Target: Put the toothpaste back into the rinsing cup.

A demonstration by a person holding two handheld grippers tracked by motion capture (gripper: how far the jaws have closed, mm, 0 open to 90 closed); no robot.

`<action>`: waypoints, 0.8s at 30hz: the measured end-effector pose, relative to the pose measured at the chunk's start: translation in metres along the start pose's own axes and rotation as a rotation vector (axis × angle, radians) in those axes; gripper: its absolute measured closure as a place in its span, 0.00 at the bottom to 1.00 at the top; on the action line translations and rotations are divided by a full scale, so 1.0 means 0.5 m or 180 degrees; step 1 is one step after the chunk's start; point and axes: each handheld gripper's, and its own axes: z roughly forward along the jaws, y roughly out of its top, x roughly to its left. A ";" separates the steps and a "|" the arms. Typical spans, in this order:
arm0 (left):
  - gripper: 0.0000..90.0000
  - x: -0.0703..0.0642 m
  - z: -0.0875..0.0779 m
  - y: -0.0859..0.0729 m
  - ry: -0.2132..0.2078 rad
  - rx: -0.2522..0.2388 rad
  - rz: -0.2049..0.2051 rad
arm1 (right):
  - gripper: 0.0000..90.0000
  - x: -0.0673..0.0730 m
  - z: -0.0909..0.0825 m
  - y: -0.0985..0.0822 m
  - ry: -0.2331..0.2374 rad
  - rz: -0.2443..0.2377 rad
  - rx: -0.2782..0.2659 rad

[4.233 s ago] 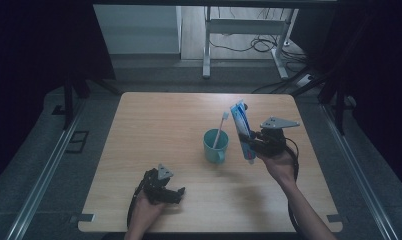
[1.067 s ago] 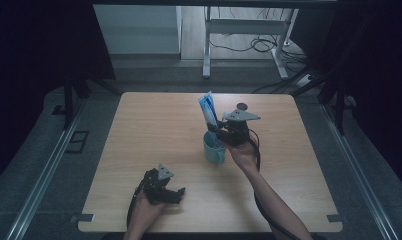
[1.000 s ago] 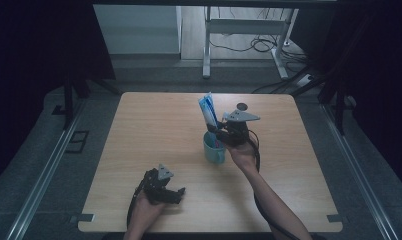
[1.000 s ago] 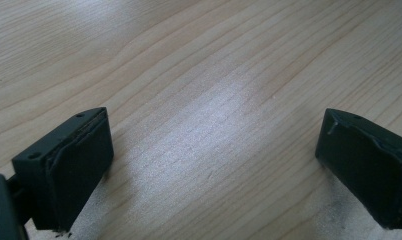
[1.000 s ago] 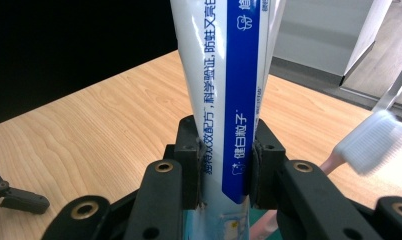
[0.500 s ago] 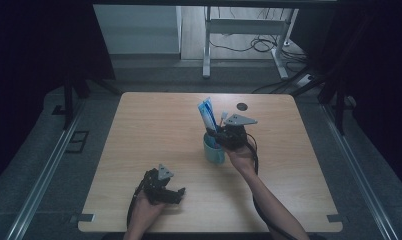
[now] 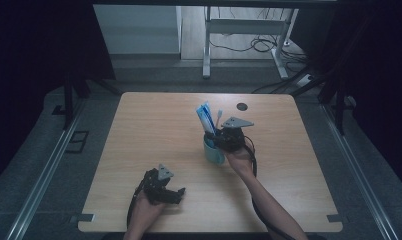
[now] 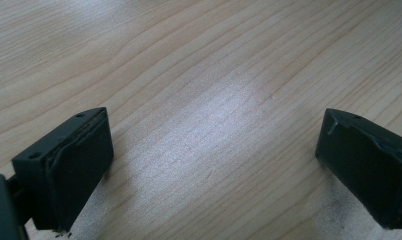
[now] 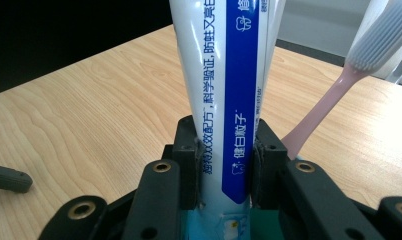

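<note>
A teal cup [image 7: 212, 153] stands near the middle of the wooden table [image 7: 154, 125]. My right gripper [image 7: 218, 141] is right over the cup, shut on a blue and white toothpaste tube [image 7: 205, 116] that stands upright with its lower end in the cup. In the right gripper view both pads press the tube [image 9: 229, 100] from the sides, and a pink toothbrush [image 9: 334, 95] with grey bristles leans out of the cup [image 9: 214, 222] beside it. My left gripper [image 7: 175, 194] rests low on the table near its front edge, open, with bare wood between its fingers [image 8: 69, 165].
A small dark round hole [image 7: 242, 106] sits in the table's far right part. A dark flat object [image 9: 9, 178] lies on the wood at the left edge of the right gripper view. Beyond the table are a desk frame [image 7: 239, 35] and cables on the floor.
My right gripper has carried the toothpaste tube left from beside the cup to over it, then sunk so the tube's lower end is in the cup. The left gripper has stayed put.
</note>
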 end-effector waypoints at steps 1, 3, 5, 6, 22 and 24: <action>0.02 0.000 0.000 0.000 -0.0001 0.0001 0.0004 | 0.78 0.000 0.001 0.000 -0.0004 -0.0005 0.0013; 0.02 0.000 0.000 0.000 0.0000 0.0002 0.0002 | 0.78 0.000 0.002 -0.002 -0.0008 0.0013 0.0018; 0.02 0.000 0.000 0.000 -0.0002 0.0003 0.0002 | 0.78 -0.002 0.003 -0.004 0.0004 0.0053 0.0026; 0.02 0.000 0.000 0.000 0.0000 0.0004 0.0002 | 0.77 -0.003 0.003 -0.004 -0.0001 0.0065 0.0038; 0.02 0.000 0.000 0.000 -0.0001 0.0004 0.0004 | 0.73 -0.008 0.007 -0.012 0.0018 0.0123 0.0150; 0.02 0.000 0.000 0.000 -0.0001 0.0005 0.0005 | 0.72 -0.007 0.005 -0.010 0.0025 0.0128 0.0146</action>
